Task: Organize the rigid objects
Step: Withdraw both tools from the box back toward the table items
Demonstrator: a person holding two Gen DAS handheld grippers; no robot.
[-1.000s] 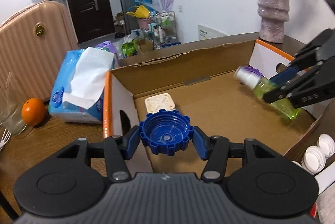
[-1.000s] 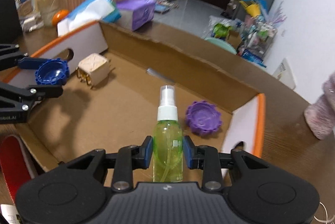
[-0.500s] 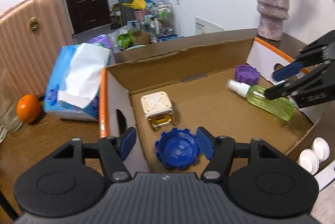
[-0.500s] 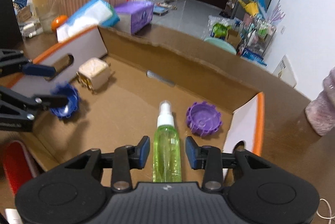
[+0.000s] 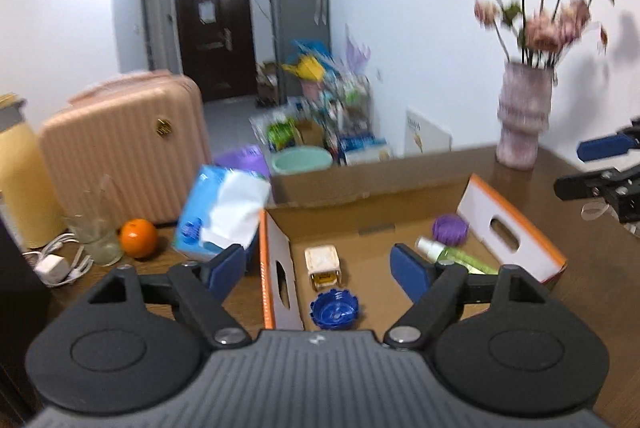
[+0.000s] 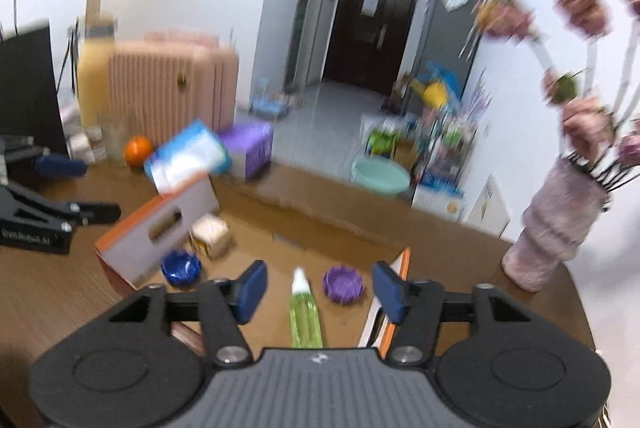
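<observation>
In the cardboard box, left to right: blue cap, cream cube, green spray bottle lying flat, nozzle toward the back wall, purple cap. Left gripper and right gripper jaws gape, holding nothing. Only the left view shows the charger.

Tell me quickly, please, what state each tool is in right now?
Left tool: open, holding nothing.
Right tool: open, holding nothing.

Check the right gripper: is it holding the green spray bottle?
No, the right gripper is open above the green spray bottle, which lies in the cardboard box.
</observation>
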